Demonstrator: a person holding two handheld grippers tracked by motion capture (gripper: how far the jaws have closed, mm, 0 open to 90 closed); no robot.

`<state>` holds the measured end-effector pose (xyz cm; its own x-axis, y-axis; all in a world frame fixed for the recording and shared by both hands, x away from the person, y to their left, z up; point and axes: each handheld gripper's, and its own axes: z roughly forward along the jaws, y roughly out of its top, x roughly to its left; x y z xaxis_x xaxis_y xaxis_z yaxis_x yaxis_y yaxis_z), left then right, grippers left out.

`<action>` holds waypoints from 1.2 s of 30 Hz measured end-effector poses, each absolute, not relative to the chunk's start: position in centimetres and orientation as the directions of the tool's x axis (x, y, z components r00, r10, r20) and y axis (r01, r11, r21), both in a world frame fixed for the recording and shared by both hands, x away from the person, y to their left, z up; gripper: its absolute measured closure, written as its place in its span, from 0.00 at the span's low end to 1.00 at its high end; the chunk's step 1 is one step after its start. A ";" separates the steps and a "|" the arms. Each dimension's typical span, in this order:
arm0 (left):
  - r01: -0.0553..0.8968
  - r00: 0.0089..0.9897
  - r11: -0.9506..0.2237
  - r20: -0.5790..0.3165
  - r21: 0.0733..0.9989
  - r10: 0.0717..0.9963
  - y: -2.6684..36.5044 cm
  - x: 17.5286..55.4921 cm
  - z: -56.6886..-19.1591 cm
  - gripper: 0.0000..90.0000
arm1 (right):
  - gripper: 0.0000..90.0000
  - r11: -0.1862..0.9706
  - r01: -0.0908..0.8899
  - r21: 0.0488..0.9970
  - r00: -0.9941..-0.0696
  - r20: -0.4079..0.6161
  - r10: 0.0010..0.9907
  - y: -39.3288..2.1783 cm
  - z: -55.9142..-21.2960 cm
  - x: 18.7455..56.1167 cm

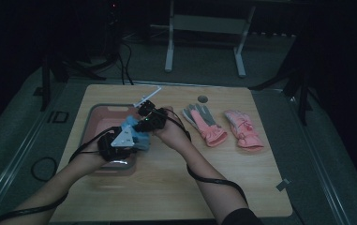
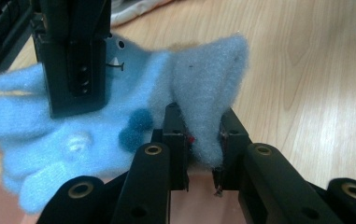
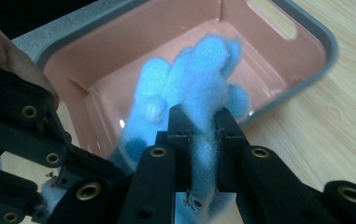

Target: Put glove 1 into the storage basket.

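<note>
A fluffy light-blue glove [image 1: 137, 135] hangs between my two grippers above the right edge of a pink bin [image 1: 102, 115]. The left gripper [image 1: 130, 140] is shut on the glove's cuff edge, with the fabric [image 2: 203, 93] pinched between its pads. In the left gripper view, dark blue pompoms and a small stitched face show on the glove, and the right gripper [image 2: 75, 60] hangs at the upper left. My right gripper [image 1: 143, 123] is shut on another fold of the same glove [image 3: 189, 79]. Under it lies the bin [image 3: 278, 70].
Two pink gloves lie on the wooden table to the right, one with a grey palm [image 1: 204, 123], the other [image 1: 244, 129] beside it. A round cable hole [image 1: 202, 99] sits near the far edge. Cables trail from both grippers off the near edge.
</note>
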<state>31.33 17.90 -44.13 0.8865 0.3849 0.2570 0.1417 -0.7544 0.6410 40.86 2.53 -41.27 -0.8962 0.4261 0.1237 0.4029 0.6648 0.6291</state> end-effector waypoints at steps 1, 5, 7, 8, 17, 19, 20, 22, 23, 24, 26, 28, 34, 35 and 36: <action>0.144 0.884 -0.757 0.260 0.637 0.388 18.3 31.4 -44.3 0.87 | 0.89 0.668 0.401 0.627 -0.898 0.125 0.422 3.1 -41.4 40.9; 0.161 0.878 -0.764 0.263 0.625 0.400 20.0 31.4 -44.9 0.87 | 0.90 0.673 0.406 0.618 -0.900 0.144 0.410 5.1 -41.8 41.3; 0.176 0.876 -0.765 0.256 0.620 0.409 20.9 31.5 -45.2 0.87 | 0.90 0.672 0.414 0.614 -0.899 0.157 0.410 6.0 -42.2 41.4; 0.182 0.875 -0.766 0.254 0.616 0.413 21.3 31.5 -45.3 0.87 | 0.90 0.672 0.409 0.617 -0.901 0.156 0.405 6.5 -42.4 41.5; 0.223 0.887 -0.780 0.211 0.585 0.411 23.8 32.2 -47.9 0.87 | 0.90 0.680 0.440 0.587 -0.891 0.189 0.413 9.3 -45.2 42.3; 0.218 0.892 -0.794 0.213 0.567 0.398 23.8 32.4 -48.5 0.87 | 0.90 0.684 0.451 0.574 -0.886 0.199 0.418 9.4 -45.9 42.4; 0.224 0.895 -0.796 0.204 0.563 0.396 23.9 32.6 -48.7 0.87 | 0.90 0.684 0.457 0.569 -0.883 0.201 0.423 9.5 -46.3 42.5; 0.228 0.899 -0.805 0.198 0.548 0.390 23.8 33.0 -49.1 0.87 | 0.90 0.689 0.464 0.557 -0.880 0.199 0.431 9.6 -46.9 42.6; 0.228 0.902 -0.810 0.197 0.540 0.385 23.8 33.2 -49.2 0.87 | 0.90 0.692 0.468 0.550 -0.877 0.196 0.438 9.6 -47.1 42.7; 0.230 0.904 -0.813 0.191 0.536 0.382 23.7 33.4 -49.2 0.87 | 0.90 0.696 0.472 0.541 -0.875 0.190 0.446 9.6 -47.4 42.8; 0.239 0.910 -0.826 0.179 0.511 0.374 23.4 33.8 -49.4 0.87 | 0.90 0.699 0.485 0.526 -0.868 0.195 0.456 9.7 -47.7 43.0; 0.246 0.913 -0.835 0.172 0.492 0.370 23.3 34.2 -49.4 0.87 | 0.89 0.705 0.491 0.511 -0.866 0.194 0.462 9.7 -48.0 43.2; 0.283 0.918 -0.863 0.142 0.417 0.370 22.8 35.2 -49.9 0.85 | 0.67 0.710 0.502 0.494 -0.860 0.204 0.467 9.8 -48.3 43.5; 0.283 0.918 -0.863 0.142 0.417 0.370 22.8 35.2 -49.9 0.85 | 0.67 0.710 0.502 0.494 -0.860 0.204 0.467 9.8 -48.3 43.5; 0.287 0.917 -0.863 0.142 0.415 0.374 22.7 35.3 -49.9 0.85 | 0.63 0.711 0.501 0.494 -0.861 0.200 0.468 9.7 -48.4 43.5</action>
